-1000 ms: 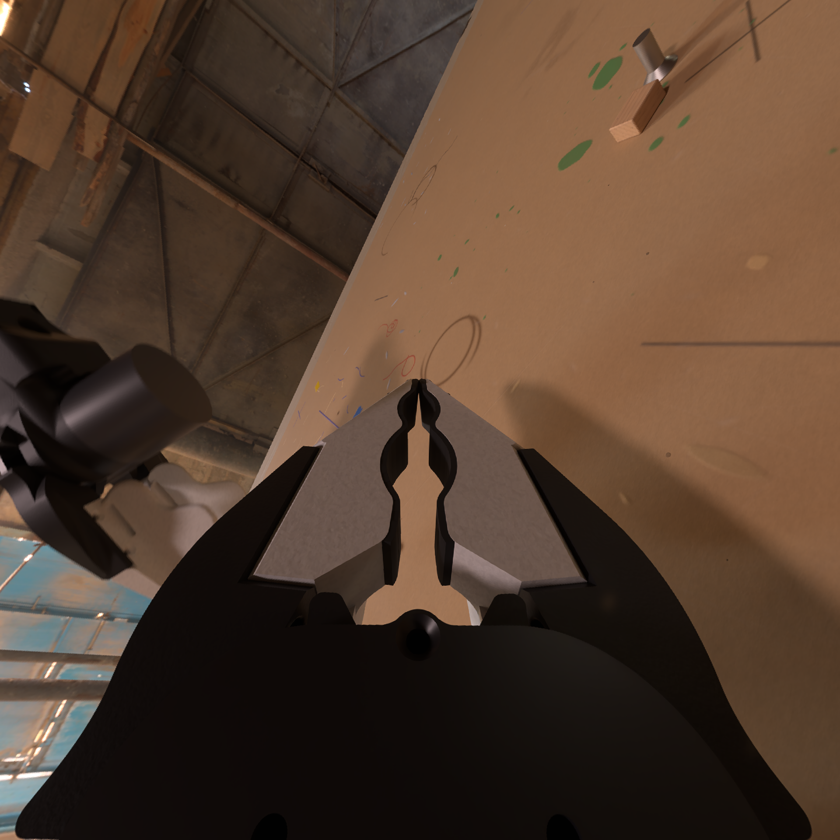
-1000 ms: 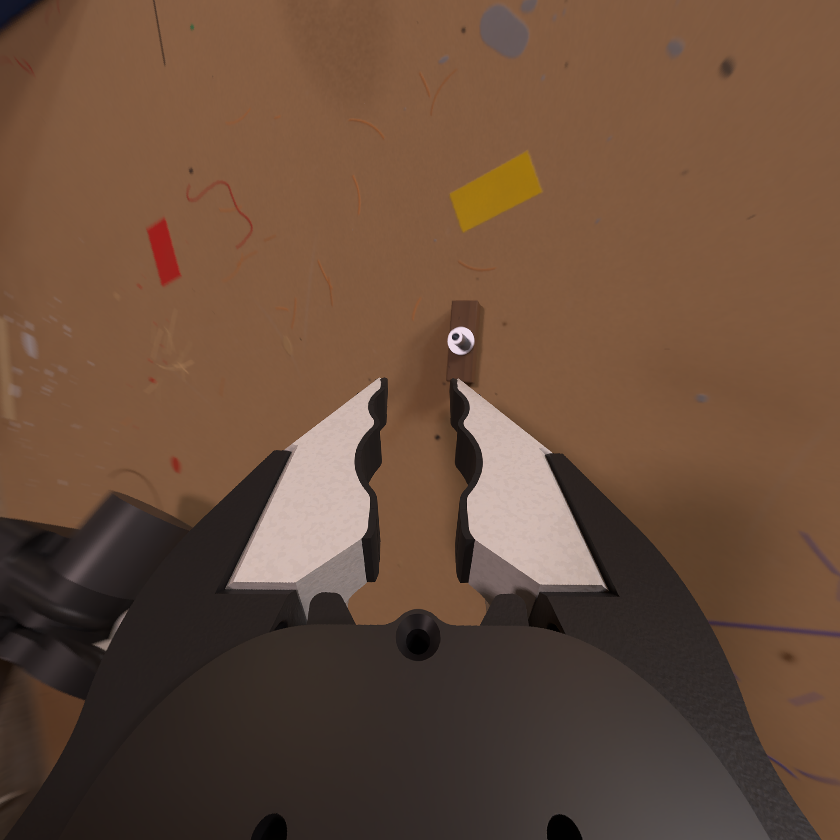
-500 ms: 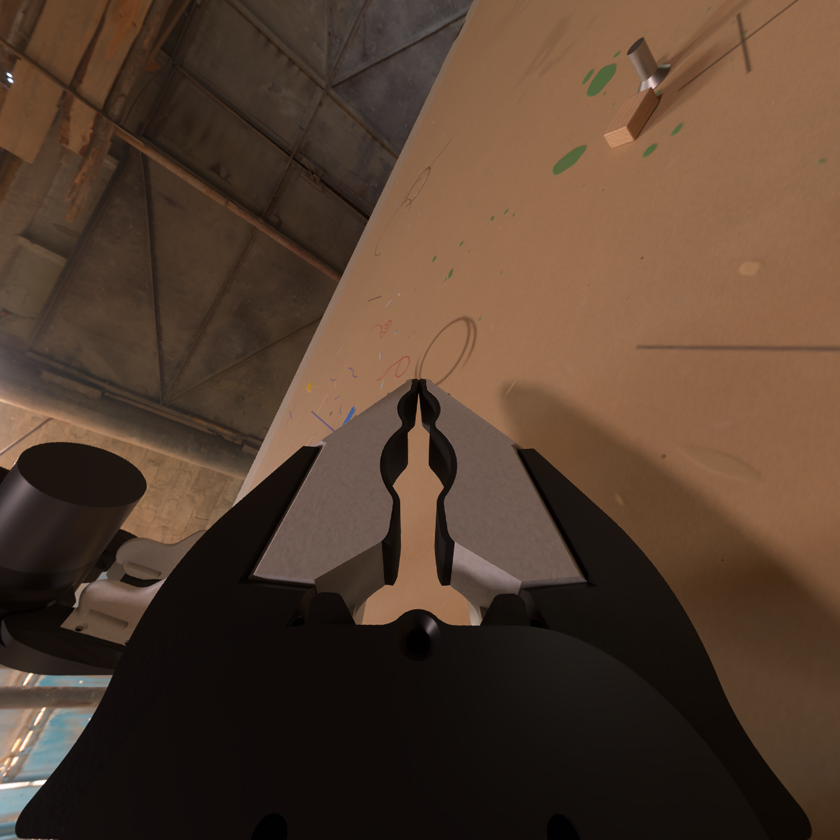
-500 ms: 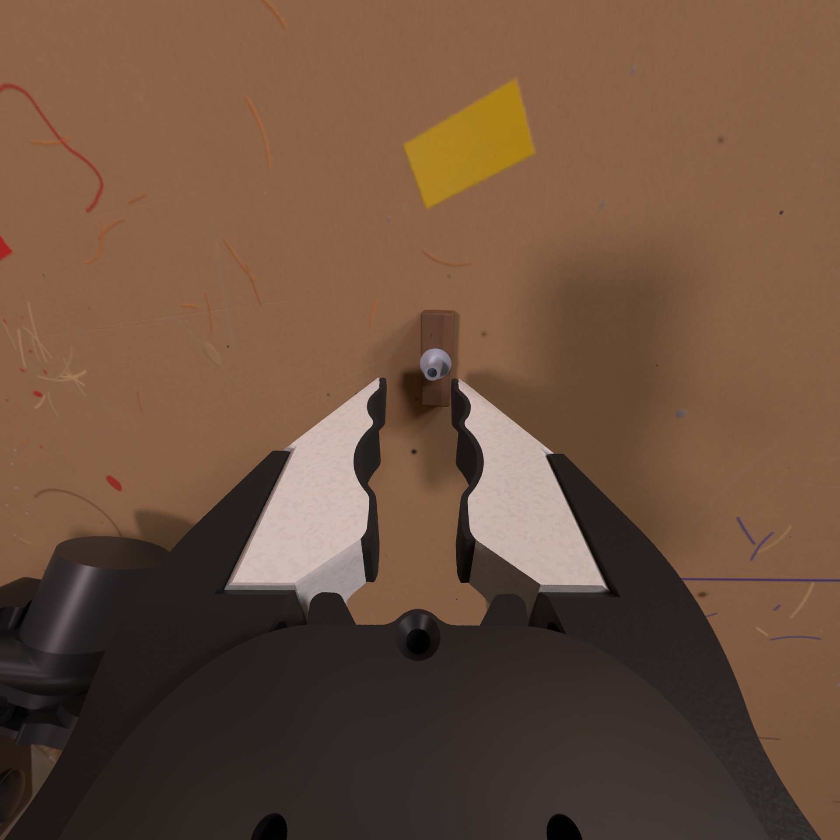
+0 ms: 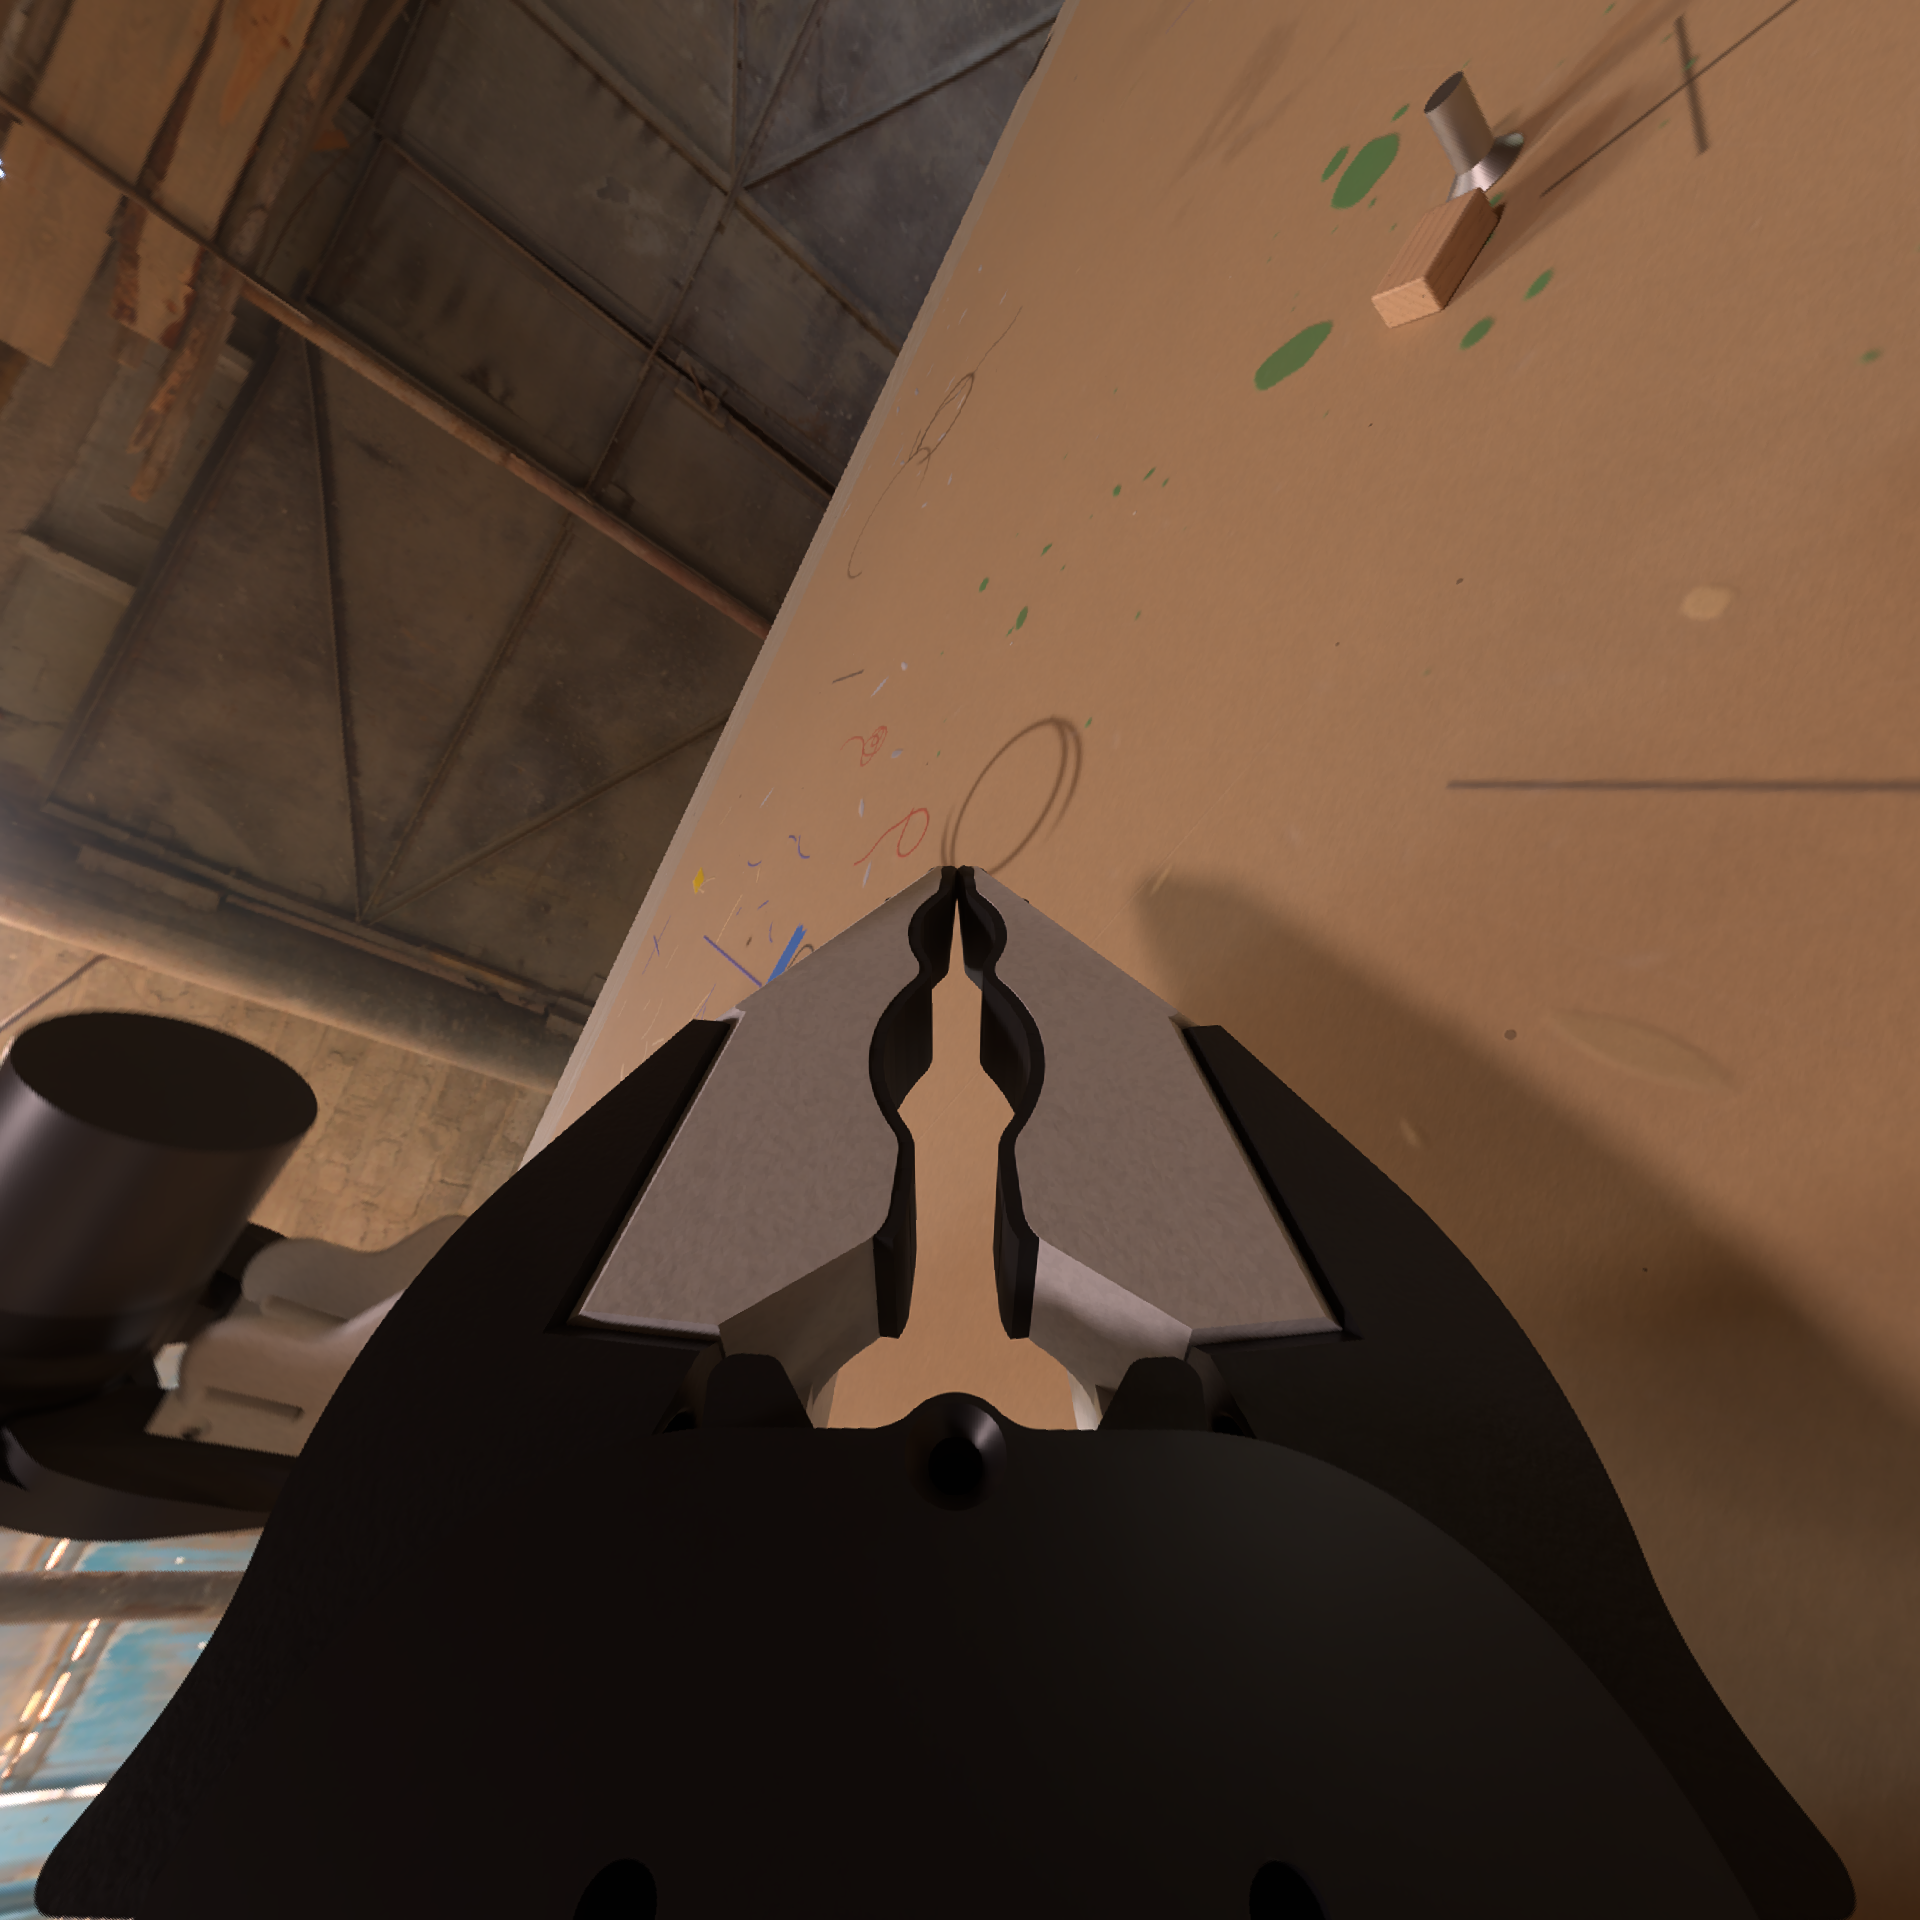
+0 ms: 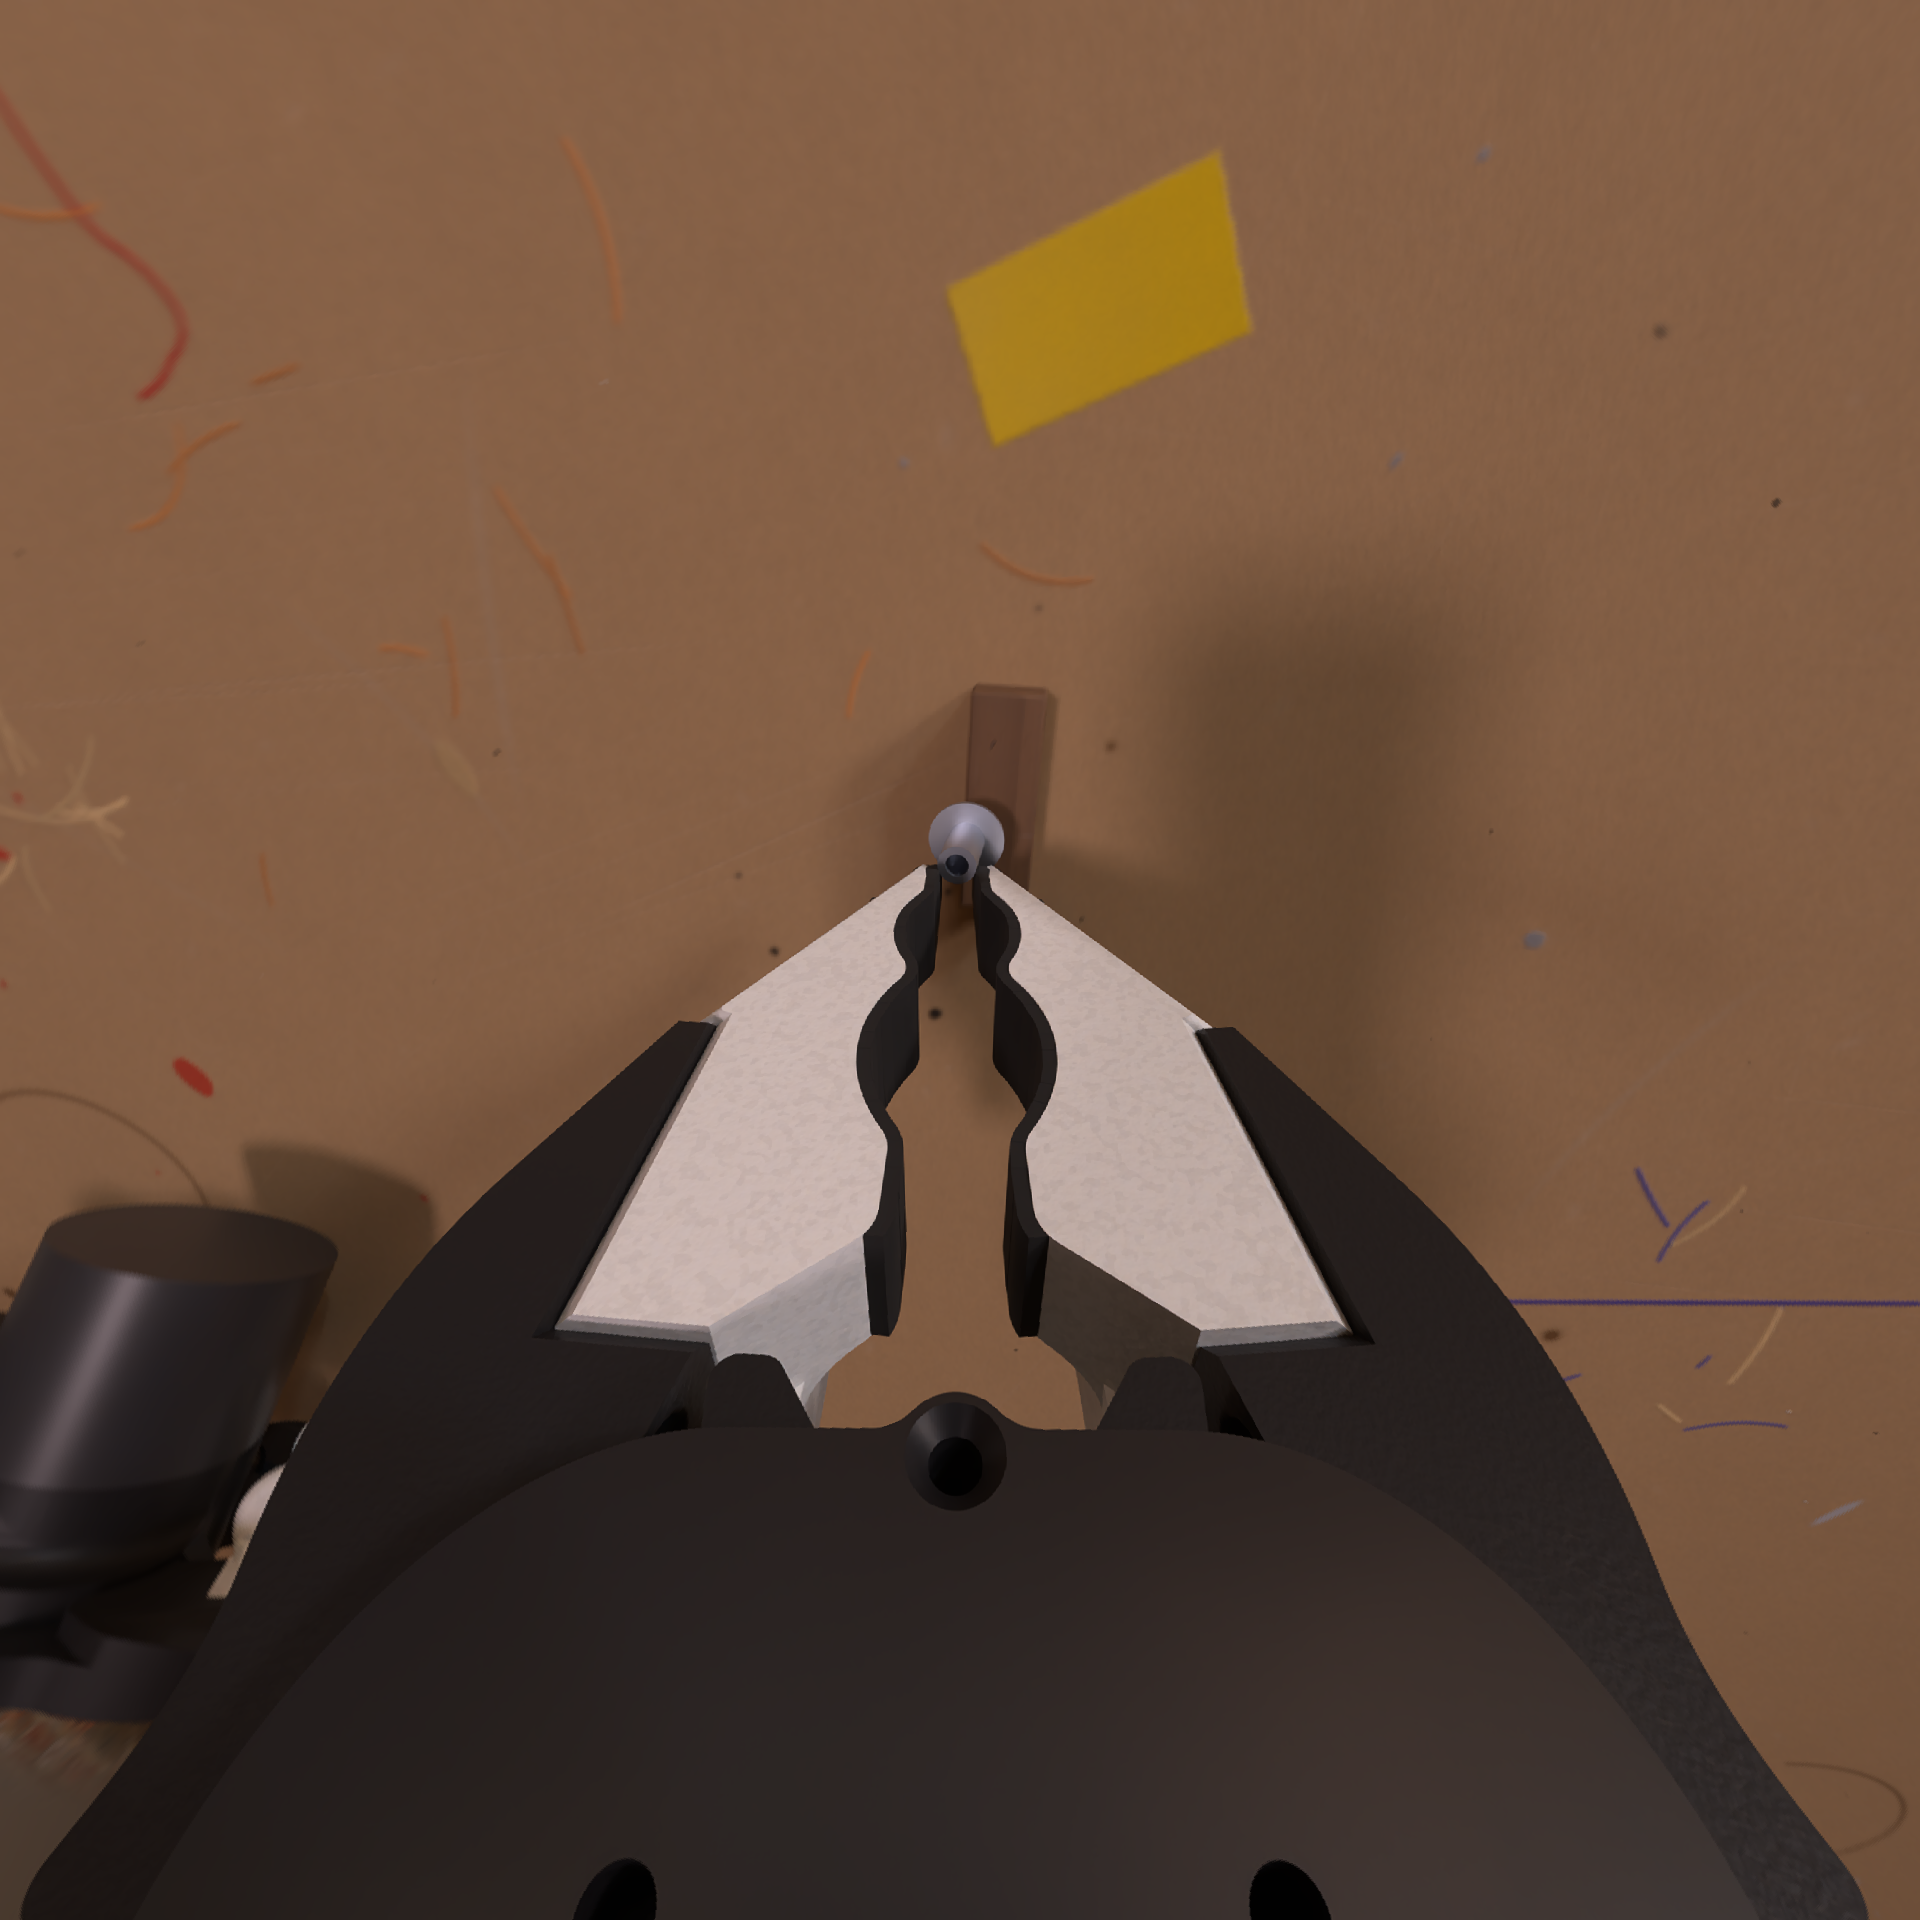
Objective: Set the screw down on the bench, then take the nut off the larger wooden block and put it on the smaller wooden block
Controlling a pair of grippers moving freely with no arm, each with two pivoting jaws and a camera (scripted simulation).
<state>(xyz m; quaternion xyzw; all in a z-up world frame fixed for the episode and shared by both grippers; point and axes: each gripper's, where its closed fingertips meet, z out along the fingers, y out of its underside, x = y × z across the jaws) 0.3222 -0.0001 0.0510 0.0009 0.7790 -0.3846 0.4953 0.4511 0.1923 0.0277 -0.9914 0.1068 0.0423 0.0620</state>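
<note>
In the right wrist view a small silver nut (image 6: pixel 966 833) with a round flange stands on a dark brown wooden block (image 6: pixel 1013 743) on the bench. My right gripper (image 6: pixel 958 875) points down at it, and its fingertips are closed around the nut's stem. In the left wrist view my left gripper (image 5: pixel 956 873) is shut and empty, above the bench (image 5: pixel 1351 935). Far off at the upper right lies a light wooden block (image 5: pixel 1432 260), with a silver screw (image 5: pixel 1465 135) on the bench at its far end.
A yellow patch (image 6: pixel 1101 296) and paint marks are flat on the bench. The left gripper's body (image 6: pixel 156 1371) is at the lower left of the right wrist view. The right gripper's body (image 5: pixel 135 1174) is at the lower left of the left wrist view. The bench edge (image 5: pixel 810 582) runs diagonally.
My right gripper moved down to the dark block and closed its fingers from open onto the nut. My left gripper stayed shut and nearly still.
</note>
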